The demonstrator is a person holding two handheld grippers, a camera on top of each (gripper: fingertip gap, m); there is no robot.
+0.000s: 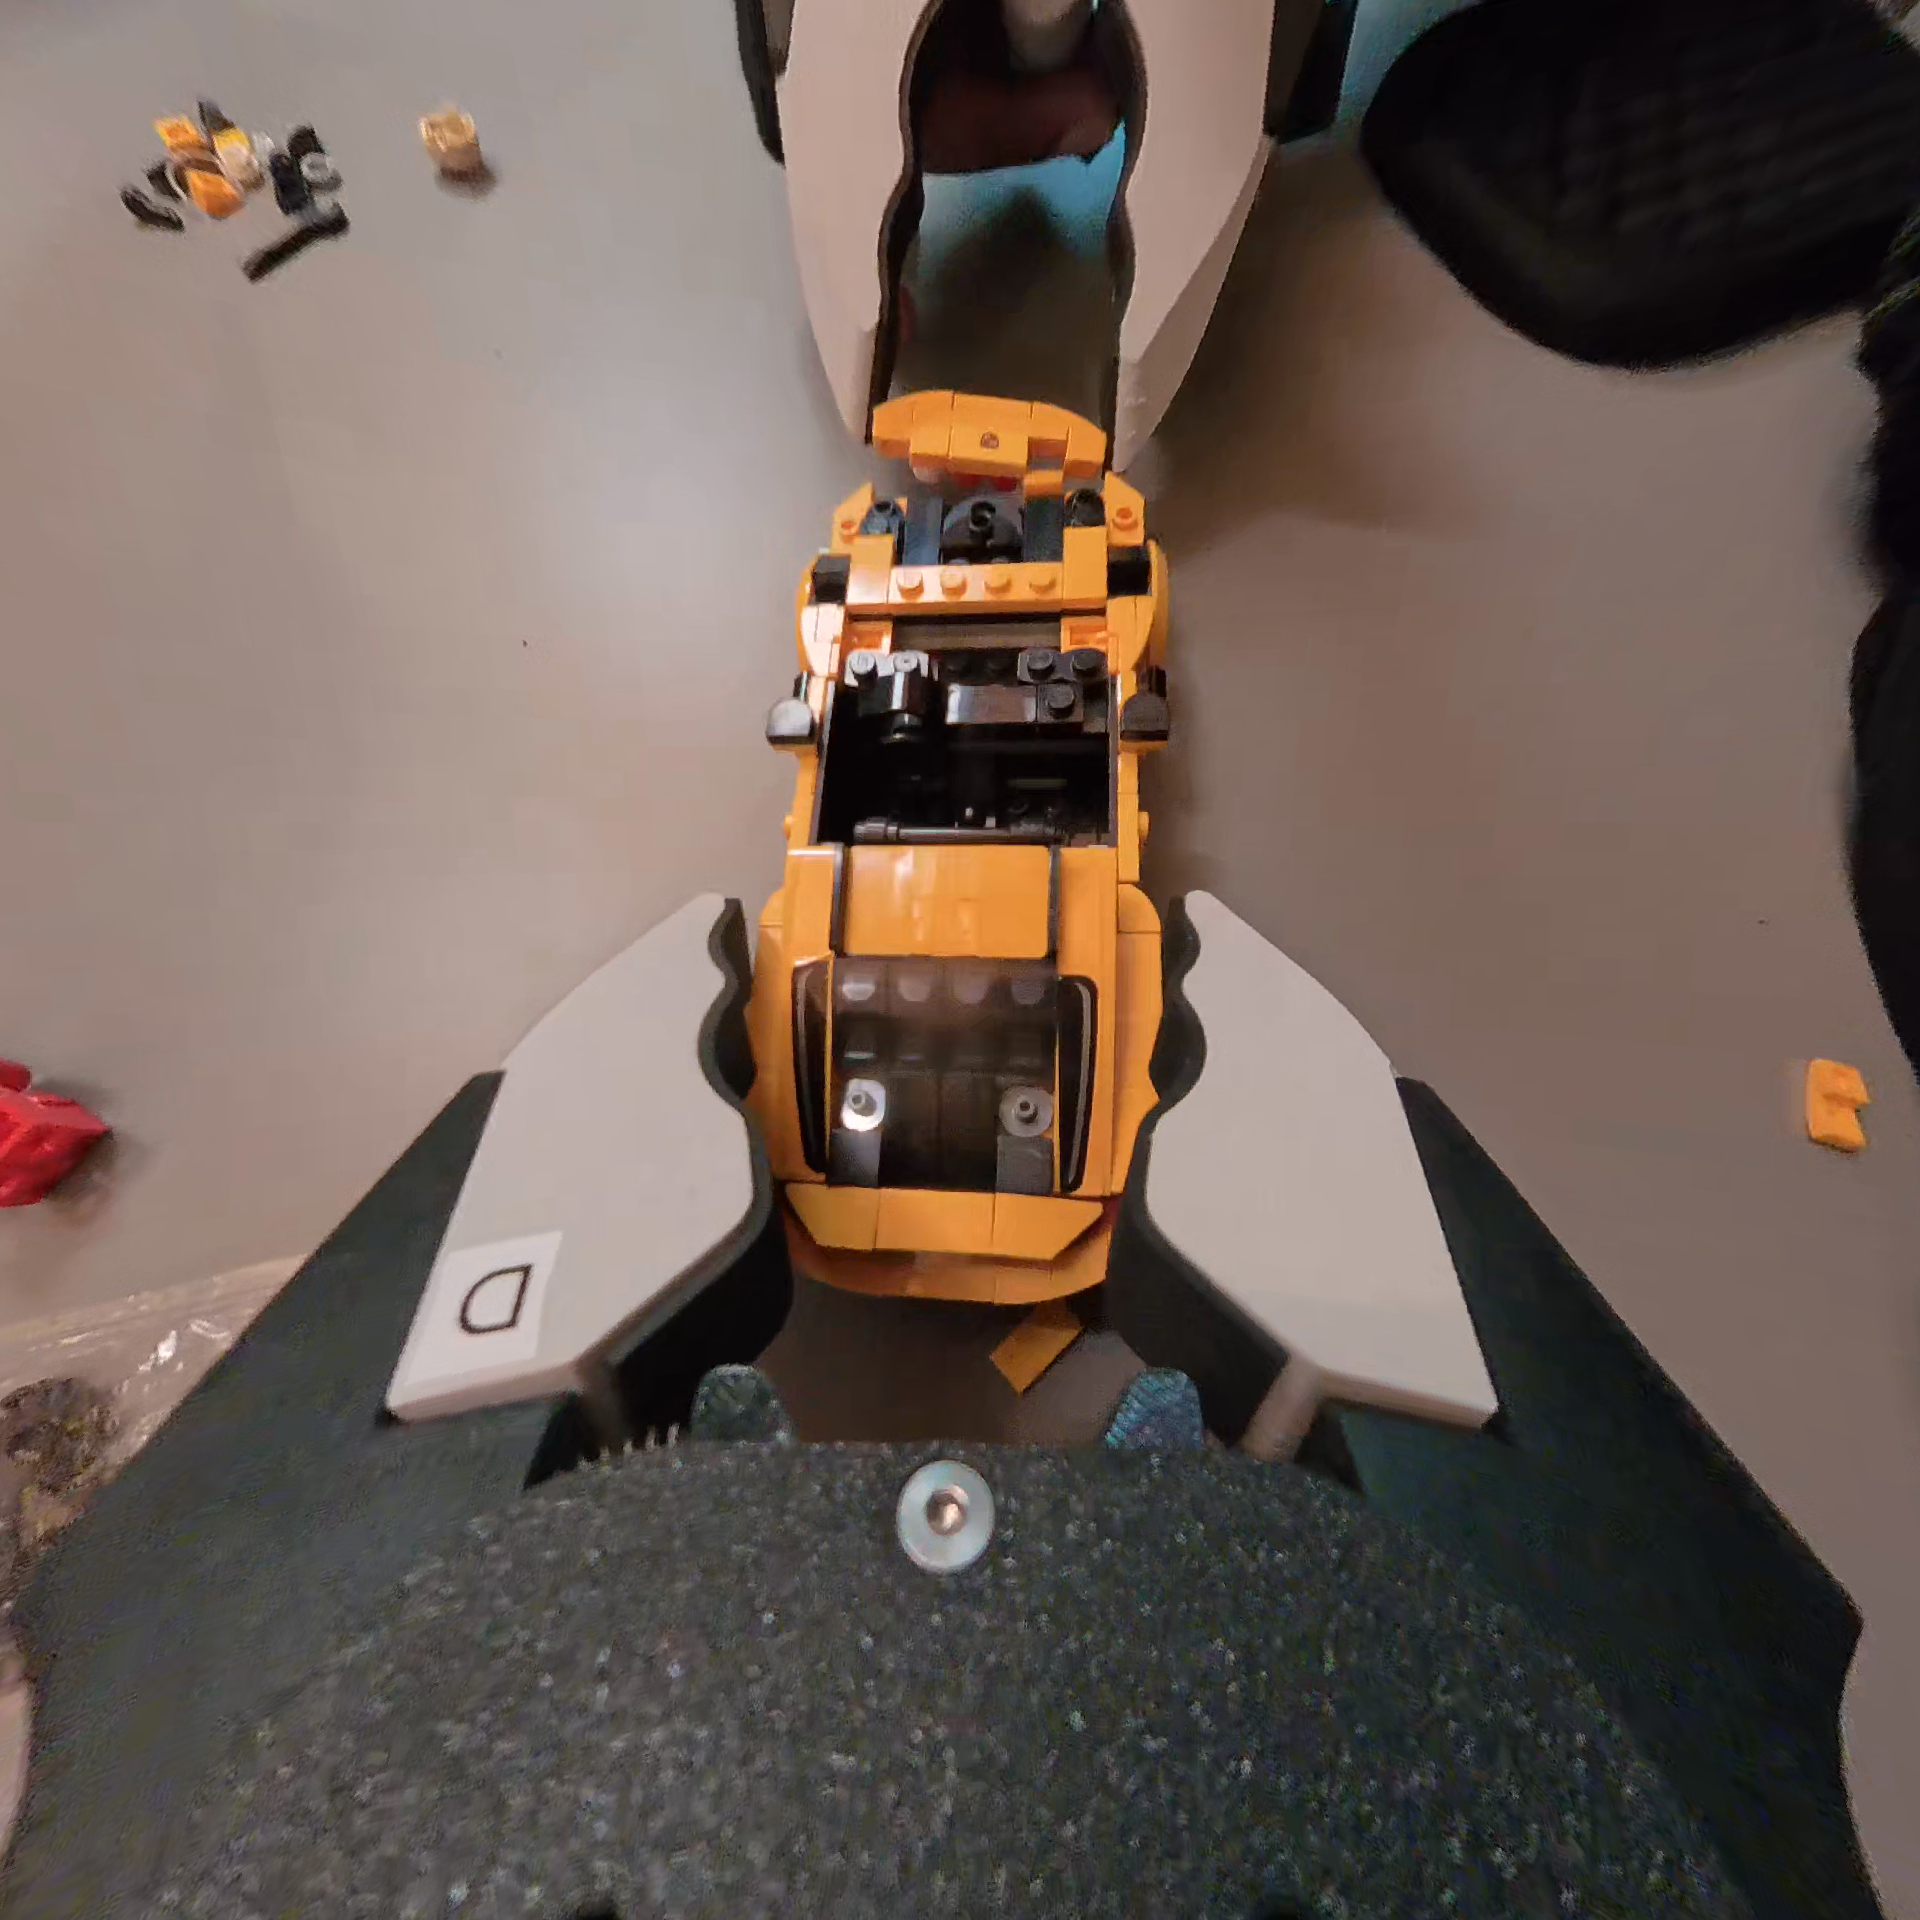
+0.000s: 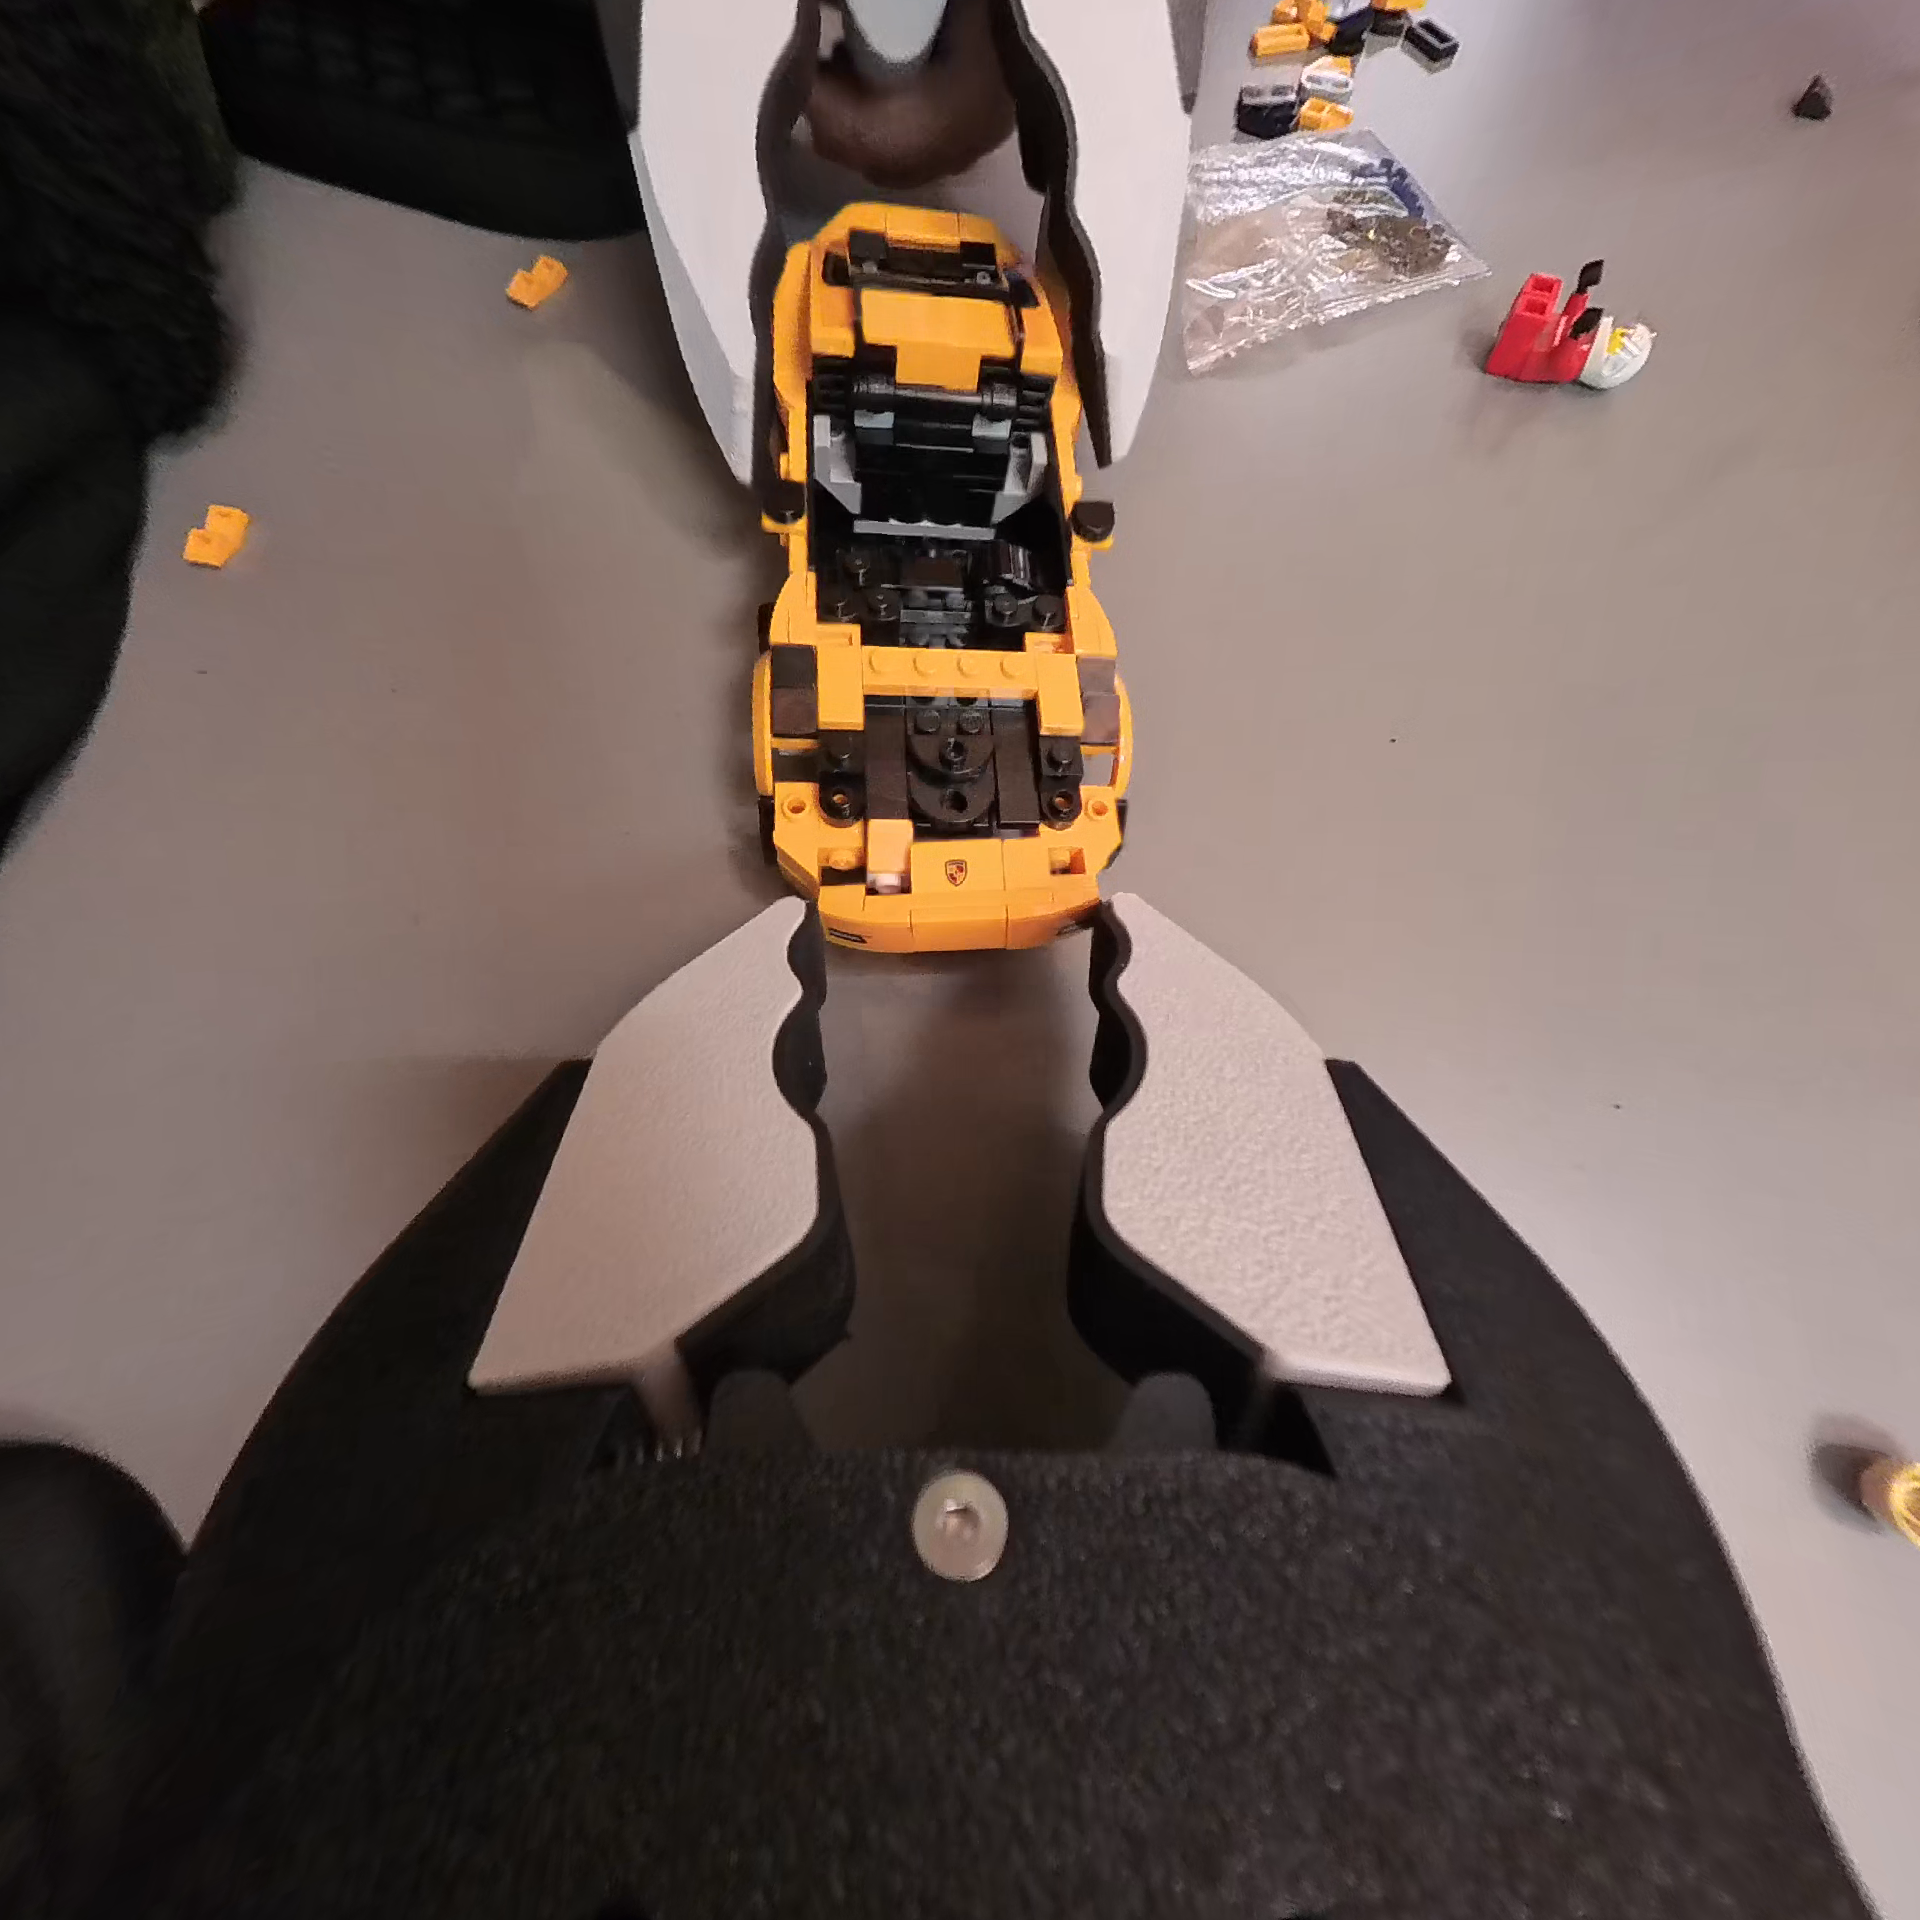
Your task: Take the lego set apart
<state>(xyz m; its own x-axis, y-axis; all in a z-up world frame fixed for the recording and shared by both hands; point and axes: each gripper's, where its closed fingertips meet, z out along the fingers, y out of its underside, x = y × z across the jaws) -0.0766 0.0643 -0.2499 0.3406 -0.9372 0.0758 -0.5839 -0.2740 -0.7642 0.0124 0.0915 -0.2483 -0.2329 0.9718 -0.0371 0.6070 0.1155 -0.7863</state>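
An orange lego car point(image 1: 961, 935) with its roof off and black insides showing lies on the grey table point(image 1: 416, 675). My left gripper point(image 1: 956, 904) is shut on the car's rear end, one finger point(image 1: 623, 1122) on each side. It also shows in the right wrist view point(image 2: 932, 468) at the far end of the car point(image 2: 940, 623). My right gripper point(image 2: 956, 906) is open, with its fingertips point(image 2: 800, 935) just at the corners of the car's nose. It also shows at the top of the left wrist view point(image 1: 997, 436).
A pile of loose orange and black pieces point(image 1: 229, 171) and a tan piece point(image 1: 452, 140) lie far left. A plastic bag point(image 2: 1320, 239) and a red piece point(image 2: 1538, 327) lie beside the car. Single orange pieces point(image 2: 537, 281) point(image 2: 216, 535) are scattered. A dark bulky object point(image 1: 1610, 177) lies beyond. One gripper's finger ends stand about 10 centimetres off the other's. The red piece point(image 2: 1538, 327) is closer to my left gripper, around 11 centimetres from its tips; the right tips are 20 centimetres off.
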